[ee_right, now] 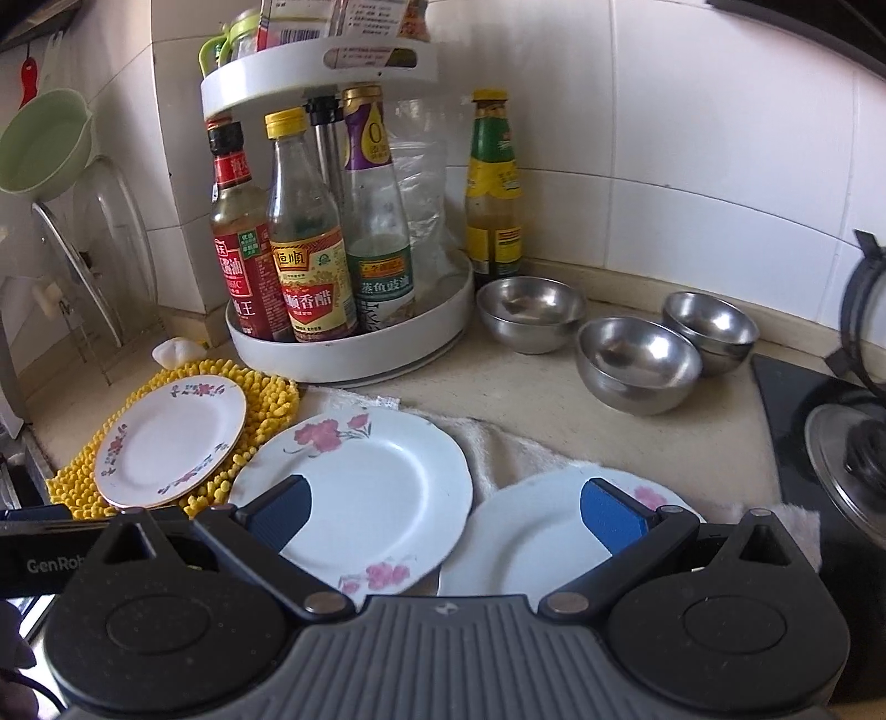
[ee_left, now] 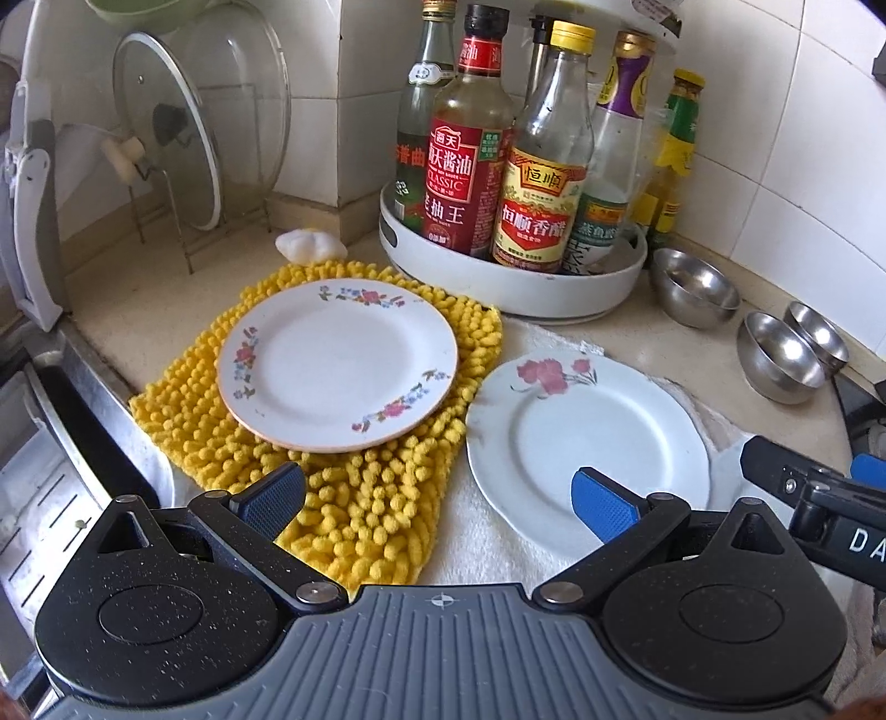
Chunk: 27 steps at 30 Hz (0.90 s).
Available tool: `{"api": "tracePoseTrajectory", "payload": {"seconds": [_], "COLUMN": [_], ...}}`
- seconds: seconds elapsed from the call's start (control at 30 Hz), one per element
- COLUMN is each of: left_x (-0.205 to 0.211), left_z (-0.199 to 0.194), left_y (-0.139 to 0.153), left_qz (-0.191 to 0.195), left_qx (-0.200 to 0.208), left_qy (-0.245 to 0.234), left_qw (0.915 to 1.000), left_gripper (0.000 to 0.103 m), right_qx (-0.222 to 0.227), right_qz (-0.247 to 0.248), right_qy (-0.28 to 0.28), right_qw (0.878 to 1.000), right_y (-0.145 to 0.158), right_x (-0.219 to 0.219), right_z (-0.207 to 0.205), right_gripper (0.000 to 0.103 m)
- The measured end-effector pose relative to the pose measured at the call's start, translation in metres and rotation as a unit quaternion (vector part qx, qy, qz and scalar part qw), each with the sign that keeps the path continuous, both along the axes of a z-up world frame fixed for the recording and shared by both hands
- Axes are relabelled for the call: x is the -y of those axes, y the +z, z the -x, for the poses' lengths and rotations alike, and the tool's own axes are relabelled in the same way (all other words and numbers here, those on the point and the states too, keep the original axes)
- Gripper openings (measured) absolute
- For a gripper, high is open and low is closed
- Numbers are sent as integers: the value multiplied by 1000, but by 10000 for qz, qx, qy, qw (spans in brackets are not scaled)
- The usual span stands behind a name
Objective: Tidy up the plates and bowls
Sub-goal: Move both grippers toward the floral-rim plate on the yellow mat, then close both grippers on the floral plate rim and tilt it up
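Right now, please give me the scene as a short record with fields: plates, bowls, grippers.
plates: small floral plate on yellow mat; middle plate and right plate on white towel
bowls: three steel bowls, upright, empty, right of white bottle tray
left gripper: open, holding nothing
right gripper: open, above plates

third plate: near edge hidden behind right gripper body, pattern mostly covered
kettle: cut off by right edge, blurred
green bowl: cut by top edge
oyster sauce bottle: label too small to read
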<state>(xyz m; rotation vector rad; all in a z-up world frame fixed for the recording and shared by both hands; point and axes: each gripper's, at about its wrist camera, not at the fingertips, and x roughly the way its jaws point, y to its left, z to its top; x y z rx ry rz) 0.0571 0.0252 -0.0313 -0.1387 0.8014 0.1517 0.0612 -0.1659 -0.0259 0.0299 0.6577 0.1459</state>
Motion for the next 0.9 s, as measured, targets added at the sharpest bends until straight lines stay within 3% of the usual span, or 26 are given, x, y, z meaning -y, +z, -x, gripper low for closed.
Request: {"api": "tracePoseTrajectory", "payload": {"seconds": [0.53, 0.9], "left_x": [-16, -69], "left_z": [-39, -68], "left_y": [-18, -29], "left_qz": [-81, -274], "left_qx": [-306, -704], "left_qy": [365, 389], "left_qw": [9988, 9964], "left_gripper": [102, 98], "right_qx": [-135, -216], "right_qz": [104, 226], "right_qy": [681, 1211], "right_qw": [9975, 9922], "right_y": [-10, -9], "right_x": [-24, -76], "right_z": [-59, -91], "right_gripper": [103, 103]}}
